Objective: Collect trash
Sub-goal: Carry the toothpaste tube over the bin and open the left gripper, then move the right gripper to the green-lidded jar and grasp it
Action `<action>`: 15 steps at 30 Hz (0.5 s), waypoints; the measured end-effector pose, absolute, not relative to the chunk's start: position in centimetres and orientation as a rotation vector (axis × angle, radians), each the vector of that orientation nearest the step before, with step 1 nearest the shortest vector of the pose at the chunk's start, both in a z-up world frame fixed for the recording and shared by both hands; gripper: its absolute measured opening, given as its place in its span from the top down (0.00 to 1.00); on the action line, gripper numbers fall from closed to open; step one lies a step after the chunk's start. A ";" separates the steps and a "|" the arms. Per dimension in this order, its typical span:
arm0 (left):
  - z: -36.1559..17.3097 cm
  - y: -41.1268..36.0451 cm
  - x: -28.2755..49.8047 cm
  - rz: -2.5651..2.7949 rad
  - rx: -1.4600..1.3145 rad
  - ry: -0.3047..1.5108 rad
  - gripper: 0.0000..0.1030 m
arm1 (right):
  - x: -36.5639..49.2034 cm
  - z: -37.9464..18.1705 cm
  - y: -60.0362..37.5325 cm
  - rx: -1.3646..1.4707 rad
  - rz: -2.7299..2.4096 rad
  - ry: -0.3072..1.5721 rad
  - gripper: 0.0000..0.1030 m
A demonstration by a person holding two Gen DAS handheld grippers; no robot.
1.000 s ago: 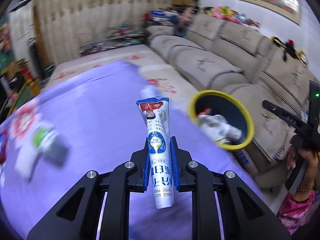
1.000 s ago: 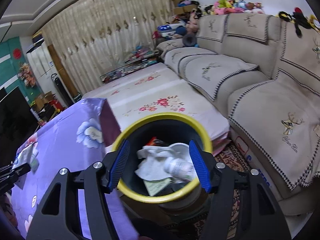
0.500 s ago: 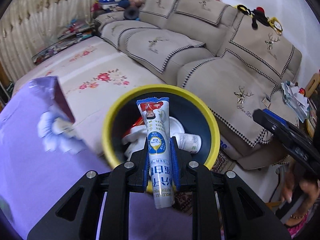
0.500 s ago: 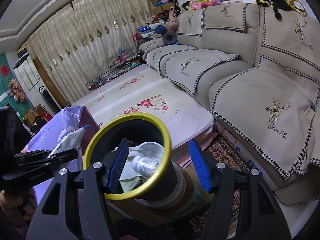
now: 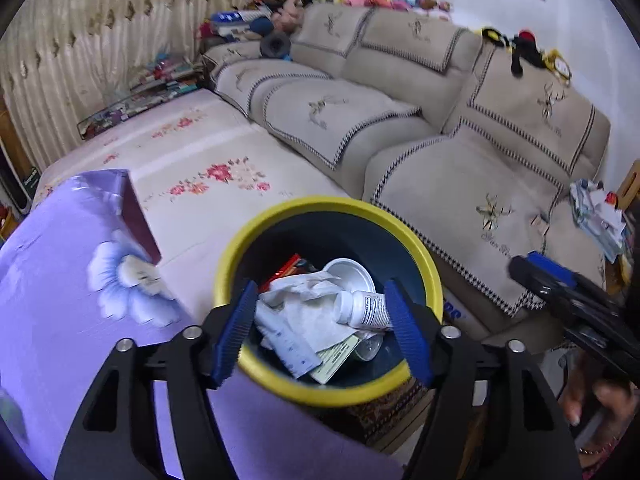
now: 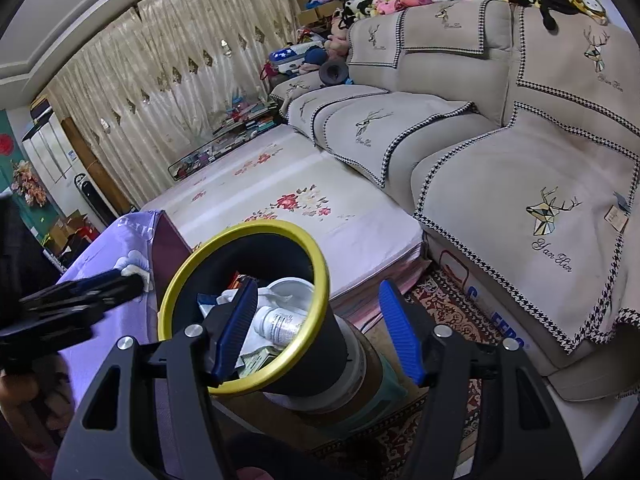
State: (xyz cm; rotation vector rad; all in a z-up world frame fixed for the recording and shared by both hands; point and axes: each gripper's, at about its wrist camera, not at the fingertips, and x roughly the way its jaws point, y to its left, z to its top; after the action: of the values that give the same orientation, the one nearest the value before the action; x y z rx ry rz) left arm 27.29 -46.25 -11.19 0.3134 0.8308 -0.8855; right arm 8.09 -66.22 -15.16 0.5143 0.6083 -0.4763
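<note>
A dark bin with a yellow rim (image 5: 332, 204) stands beside the purple-clothed table; it also shows in the right wrist view (image 6: 280, 227). Inside lie crumpled white paper (image 5: 304, 300), a white pill bottle (image 5: 364, 310), a white lid (image 5: 346, 274) and a blue-white packet (image 5: 286, 346). My left gripper (image 5: 322, 330) is open and empty right above the bin. My right gripper (image 6: 316, 332) is open and empty, just right of the bin. The left gripper appears in the right wrist view (image 6: 76, 292), the right gripper in the left wrist view (image 5: 568, 292).
The purple floral tablecloth (image 5: 60, 300) lies left of the bin. A beige sofa (image 5: 460, 140) runs along the right. A low floral mattress (image 5: 208, 168) sits behind the bin. A patterned rug (image 6: 448, 304) covers the floor by the sofa.
My left gripper carried the packet from the table to over the bin, then opened; the packet now lies in the bin. My right gripper drifted right of the bin.
</note>
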 end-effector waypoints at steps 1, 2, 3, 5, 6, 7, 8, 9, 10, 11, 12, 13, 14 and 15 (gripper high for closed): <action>-10.6 -45.1 27.0 -0.883 0.300 0.820 0.27 | 8.2 -15.1 -66.1 0.511 -0.472 0.610 0.41; -9.9 -43.4 26.5 -0.879 0.283 0.804 0.25 | 8.4 -15.1 -65.8 0.508 -0.467 0.611 0.41; -9.2 -42.2 26.3 -0.874 0.270 0.790 0.23 | 8.6 -15.0 -65.5 0.503 -0.462 0.613 0.41; -7.8 -39.0 25.7 -0.853 0.247 0.749 0.20 | 9.0 -14.7 -64.7 0.489 -0.448 0.619 0.41; -7.2 -37.7 25.4 -0.840 0.237 0.730 0.18 | 9.3 -14.6 -64.4 0.483 -0.441 0.621 0.41; -6.5 -36.4 25.3 -0.824 0.227 0.709 0.16 | 9.6 -14.4 -63.9 0.476 -0.432 0.622 0.41; -5.8 -34.3 25.0 -0.799 0.209 0.682 0.14 | 9.9 -14.2 -63.4 0.469 -0.423 0.623 0.40; -5.2 -32.3 24.8 -0.774 0.194 0.661 0.13 | 10.2 -14.1 -62.9 0.462 -0.415 0.625 0.40; -4.9 -31.2 24.8 -0.760 0.189 0.653 0.13 | 10.6 -14.0 -62.0 0.451 -0.401 0.629 0.40; -4.5 -29.1 24.8 -0.734 0.177 0.641 0.13 | 11.1 -13.8 -61.3 0.441 -0.387 0.633 0.40; -4.1 -27.2 24.8 -0.710 0.162 0.632 0.12 | 11.6 -13.7 -60.5 0.431 -0.371 0.637 0.40; -3.8 -25.8 24.9 -0.690 0.152 0.628 0.12 | 12.0 -13.5 -59.9 0.422 -0.357 0.640 0.40; -3.6 -23.6 25.0 -0.655 0.139 0.619 0.11 | 12.6 -13.4 -58.8 0.410 -0.337 0.646 0.40; -3.4 -21.8 25.0 -0.626 0.129 0.612 0.11 | 13.1 -13.2 -57.9 0.398 -0.318 0.651 0.40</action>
State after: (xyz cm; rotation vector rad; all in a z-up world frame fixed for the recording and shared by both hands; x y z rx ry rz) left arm 25.05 -21.78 -3.43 0.1292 0.6120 -0.6260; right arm 13.14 -57.94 -13.22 0.3984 0.6506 -0.3184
